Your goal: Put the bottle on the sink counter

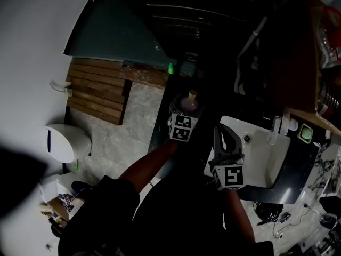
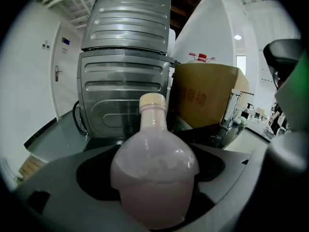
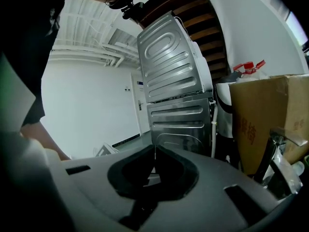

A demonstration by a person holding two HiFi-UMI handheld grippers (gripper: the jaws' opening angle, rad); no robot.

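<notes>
Clearly round-bellied pinkish bottle, cream cap

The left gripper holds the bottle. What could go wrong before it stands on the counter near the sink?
The bottle is round and smooth, and the left gripper clamps its bulging body, so it might slip or tilt.
The white sink takes up much of the dark counter; set too near the rim, the bottle could tip into the basin.
The shut, empty right gripper hangs near the sink's edge and may block the path.
</notes>
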